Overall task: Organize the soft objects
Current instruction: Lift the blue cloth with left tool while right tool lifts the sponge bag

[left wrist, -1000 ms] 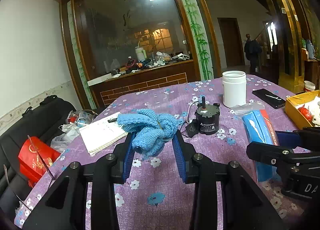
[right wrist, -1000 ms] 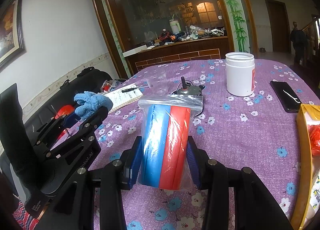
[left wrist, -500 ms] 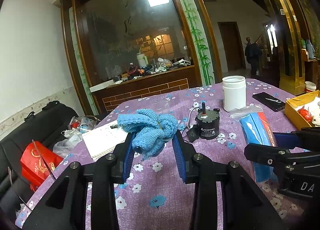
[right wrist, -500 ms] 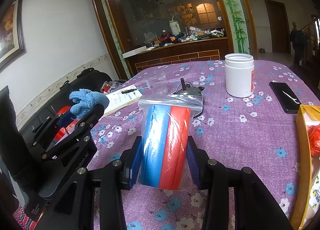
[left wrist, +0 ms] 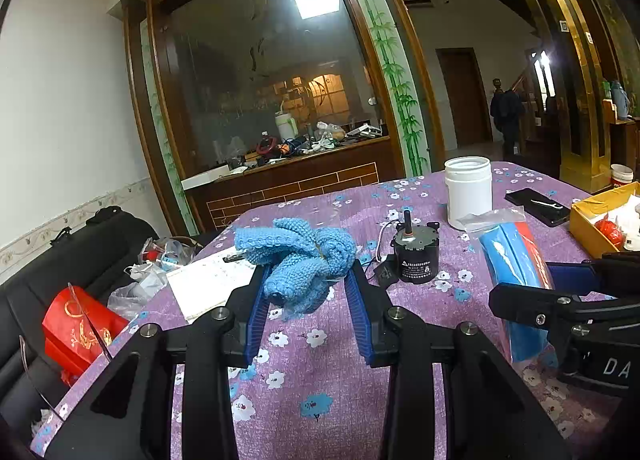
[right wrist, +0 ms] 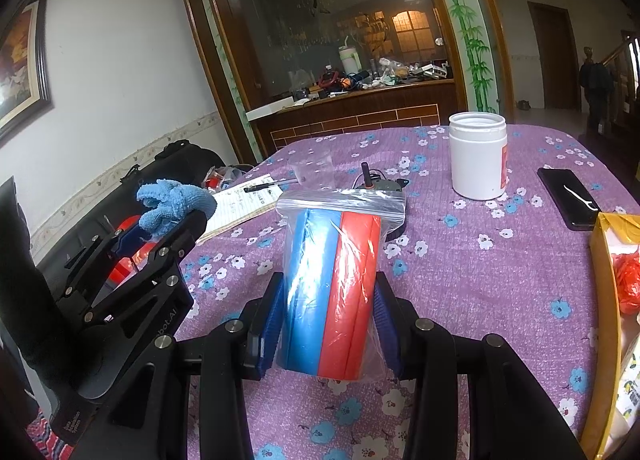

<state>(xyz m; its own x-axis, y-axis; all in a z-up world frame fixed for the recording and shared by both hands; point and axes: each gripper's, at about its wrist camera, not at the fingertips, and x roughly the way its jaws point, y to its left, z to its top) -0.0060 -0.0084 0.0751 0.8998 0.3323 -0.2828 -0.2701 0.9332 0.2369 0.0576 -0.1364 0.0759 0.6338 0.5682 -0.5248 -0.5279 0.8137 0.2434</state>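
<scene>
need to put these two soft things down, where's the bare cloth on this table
Free: the purple flowered tablecloth between the white plastic jar, black phone and yellow box, and the near strip in front of both jaws. Crowded: around the black motor and white notepad behind the blue knitted cloth and bagged blue-and-red foam rolls.

Left gripper [left wrist: 306, 284] clamps blue knit bundle [left wrist: 298, 256] (above tablecloth [left wrist: 316, 376]).

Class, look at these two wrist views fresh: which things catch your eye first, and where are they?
The blue knitted bundle sits clamped in the left gripper. The right gripper squeezes a clear bag of blue and red foam tubes. Behind both, a white jar stands on the purple flowered tablecloth.
</scene>
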